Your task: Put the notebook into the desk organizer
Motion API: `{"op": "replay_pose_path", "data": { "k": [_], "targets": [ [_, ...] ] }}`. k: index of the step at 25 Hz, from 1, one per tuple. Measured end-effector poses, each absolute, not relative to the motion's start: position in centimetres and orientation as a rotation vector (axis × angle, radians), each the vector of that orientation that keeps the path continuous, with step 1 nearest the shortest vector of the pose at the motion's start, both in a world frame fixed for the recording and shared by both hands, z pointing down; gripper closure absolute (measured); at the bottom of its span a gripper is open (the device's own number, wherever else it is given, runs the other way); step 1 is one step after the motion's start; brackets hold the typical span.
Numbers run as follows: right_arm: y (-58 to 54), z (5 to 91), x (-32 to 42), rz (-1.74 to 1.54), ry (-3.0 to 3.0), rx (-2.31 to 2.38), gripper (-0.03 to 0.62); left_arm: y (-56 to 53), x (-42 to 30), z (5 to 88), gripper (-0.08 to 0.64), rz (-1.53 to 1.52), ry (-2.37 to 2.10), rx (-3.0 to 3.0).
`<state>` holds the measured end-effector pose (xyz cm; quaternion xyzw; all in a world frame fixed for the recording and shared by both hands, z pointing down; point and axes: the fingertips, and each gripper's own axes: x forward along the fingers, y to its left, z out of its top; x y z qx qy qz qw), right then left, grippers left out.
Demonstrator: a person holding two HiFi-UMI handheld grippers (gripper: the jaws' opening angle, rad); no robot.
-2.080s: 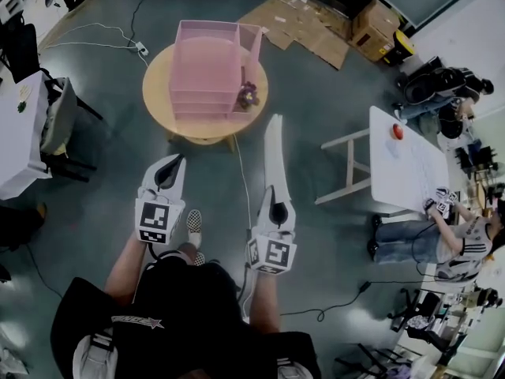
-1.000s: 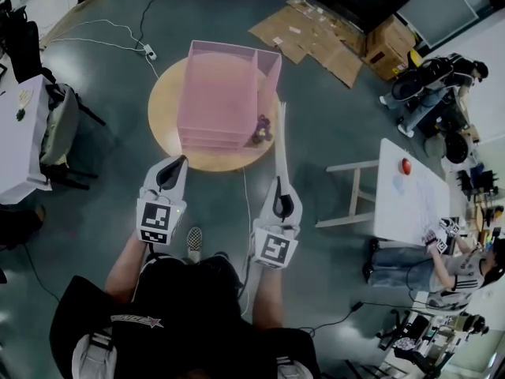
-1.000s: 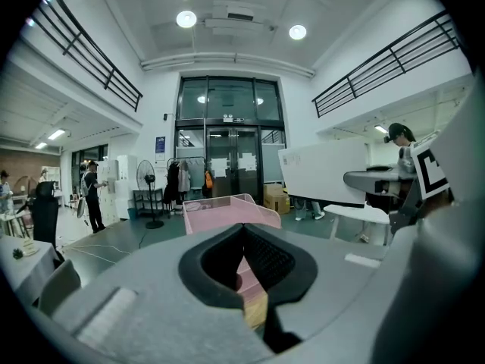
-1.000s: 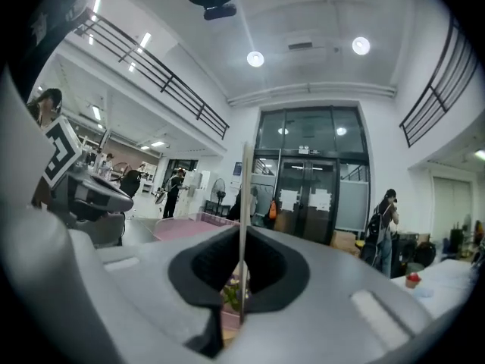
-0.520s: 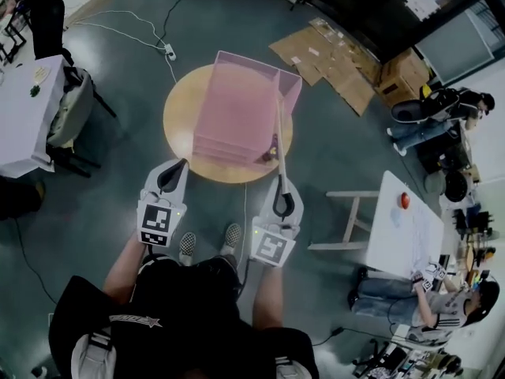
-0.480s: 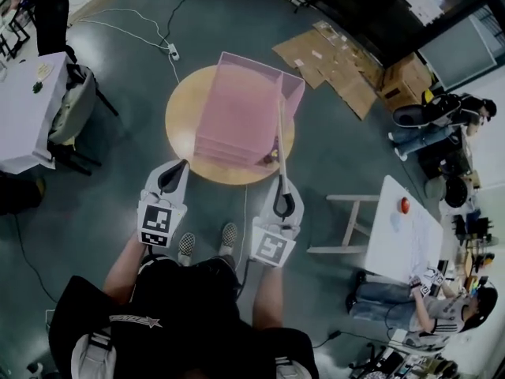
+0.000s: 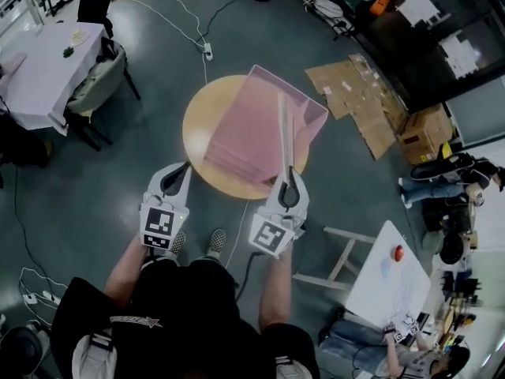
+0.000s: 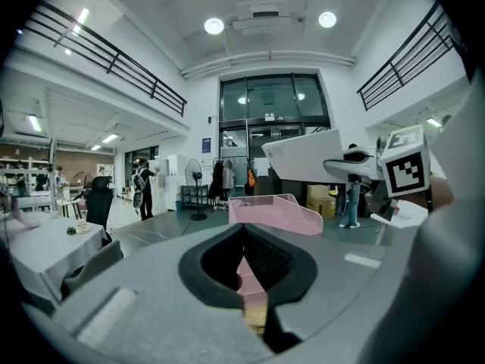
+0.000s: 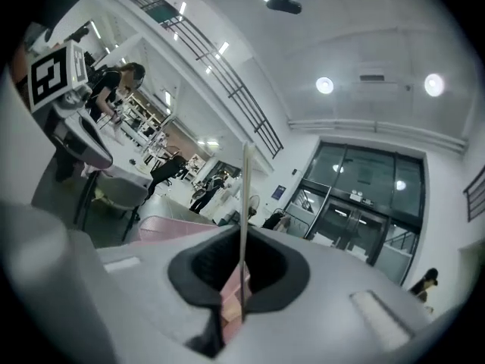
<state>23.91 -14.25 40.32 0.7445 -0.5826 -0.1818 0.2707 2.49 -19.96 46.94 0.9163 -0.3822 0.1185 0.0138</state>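
Left hand-held gripper (image 7: 185, 168), jaws together and empty, hangs by the round wooden surface's (image 7: 199, 125) near edge; a pink plastic tiered desk organizer (image 7: 252, 129) stands toward its right edge; right hand-held gripper (image 7: 289, 172) clamps the thin pale notebook (image 7: 282, 129) edge-on, seemingly above the organizer.

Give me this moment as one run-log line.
right gripper: shut on thin white notebook, edge-up | left gripper: shut, empty | pink plastic desk organizer: on round wooden table, notebook not yet inside

Head view steeply down — gripper views level, organizer (image 7: 245, 133) shared
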Motion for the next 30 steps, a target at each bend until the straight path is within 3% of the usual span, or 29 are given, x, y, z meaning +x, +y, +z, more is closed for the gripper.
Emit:
{"op": "replay_pose_path", "data": {
  "k": [12,30],
  "targets": [
    [-24.2,41.8,25.4,-0.689,-1.381,1.686,0.578,-20.4,2.0,48.3,0.551,0.373,-1.343,2.742],
    [-32.8,50.4,27.3,-0.612,-1.223,1.360,0.574,-22.3,1.0,50.7,0.551,0.414,-1.438,2.643]
  ]
}}
